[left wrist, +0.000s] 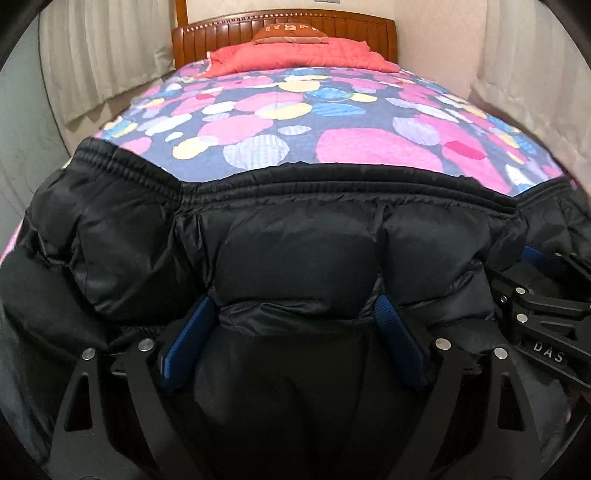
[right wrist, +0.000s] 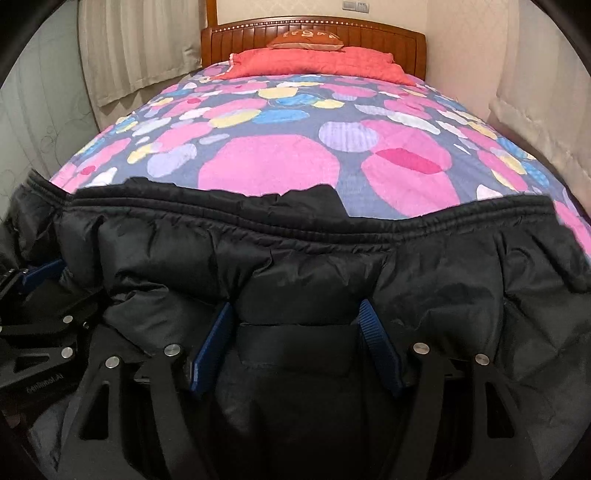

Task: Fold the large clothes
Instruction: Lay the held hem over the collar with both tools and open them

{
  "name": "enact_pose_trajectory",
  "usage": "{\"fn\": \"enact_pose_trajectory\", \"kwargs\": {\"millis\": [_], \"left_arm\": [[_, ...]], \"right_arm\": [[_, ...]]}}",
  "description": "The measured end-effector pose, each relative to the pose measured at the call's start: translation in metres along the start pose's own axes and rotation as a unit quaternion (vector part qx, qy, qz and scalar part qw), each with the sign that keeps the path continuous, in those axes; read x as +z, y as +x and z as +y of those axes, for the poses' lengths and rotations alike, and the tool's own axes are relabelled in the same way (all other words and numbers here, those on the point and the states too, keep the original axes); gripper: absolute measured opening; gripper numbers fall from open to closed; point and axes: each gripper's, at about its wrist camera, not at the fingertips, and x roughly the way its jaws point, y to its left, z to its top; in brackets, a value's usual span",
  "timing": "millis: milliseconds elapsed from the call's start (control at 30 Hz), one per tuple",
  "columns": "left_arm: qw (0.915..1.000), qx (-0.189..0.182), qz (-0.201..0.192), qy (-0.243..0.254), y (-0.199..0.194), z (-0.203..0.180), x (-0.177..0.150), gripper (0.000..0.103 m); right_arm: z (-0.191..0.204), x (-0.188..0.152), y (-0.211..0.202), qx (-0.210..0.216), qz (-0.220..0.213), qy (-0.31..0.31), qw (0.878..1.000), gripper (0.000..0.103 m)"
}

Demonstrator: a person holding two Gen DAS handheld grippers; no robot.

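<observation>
Black puffer jacket [left wrist: 295, 258] between two grippers' fingers [left wrist: 190, 339] (one bed [left wrist: 332, 147]).

We count one black puffer jacket [left wrist: 295, 258], two grippers [left wrist: 295, 314] [right wrist: 295, 317], one bed [left wrist: 280, 122], one red quilt [left wrist: 295, 55], one brown pillow [left wrist: 291, 31].

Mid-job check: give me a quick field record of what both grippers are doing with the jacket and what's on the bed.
garment: black puffer jacket, lying across the near end of the bed, elastic hem toward the headboard
left gripper: jaws apart, a puffy fold between the blue pads
right gripper: jaws apart, a fold between its pads
gripper spacing: side by side, each visible in the other's view
bedspread: circle pattern, uncovered beyond the jacket
far end: red blanket, brown pillow, wooden headboard
</observation>
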Motion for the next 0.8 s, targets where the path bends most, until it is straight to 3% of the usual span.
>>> {"fn": "enact_pose_trajectory", "kwargs": {"millis": [67,133,233,300,400,467,567,800], "left_arm": [[0.9999,-0.016,0.0,-0.006,-0.017,0.009,0.002,0.085],[0.9987,-0.024,-0.039,-0.022,-0.047,0.025,0.003,0.085],[0.9973,0.002,-0.066,-0.033,-0.064,0.052,0.009,0.085],[0.9968,0.023,-0.054,-0.054,-0.055,0.072,0.011,0.085],[0.9941,0.033,-0.023,-0.101,-0.031,0.099,0.007,0.085],[0.9943,0.047,-0.004,-0.095,-0.014,0.1,0.0,0.086],[0.9949,0.064,0.001,-0.078,0.0,0.091,-0.003,0.091],[0.9937,0.041,0.021,-0.102,0.014,0.099,-0.001,0.097]], "right_arm": [[-0.011,0.002,-0.017,0.018,-0.005,0.012,1.0,0.069],[-0.028,0.006,-0.038,0.018,-0.028,0.03,0.999,0.069],[-0.061,0.015,-0.054,-0.029,-0.047,0.04,0.998,0.069],[-0.084,0.018,-0.049,-0.065,-0.038,0.051,0.996,0.069],[-0.103,0.011,-0.031,-0.076,-0.012,0.067,0.995,0.069],[-0.107,0.002,-0.011,-0.07,0.014,0.068,0.995,0.071],[-0.108,-0.004,0.003,-0.071,0.012,0.072,0.995,0.074],[-0.111,-0.007,0.007,-0.067,0.005,0.084,0.994,0.075]]}}
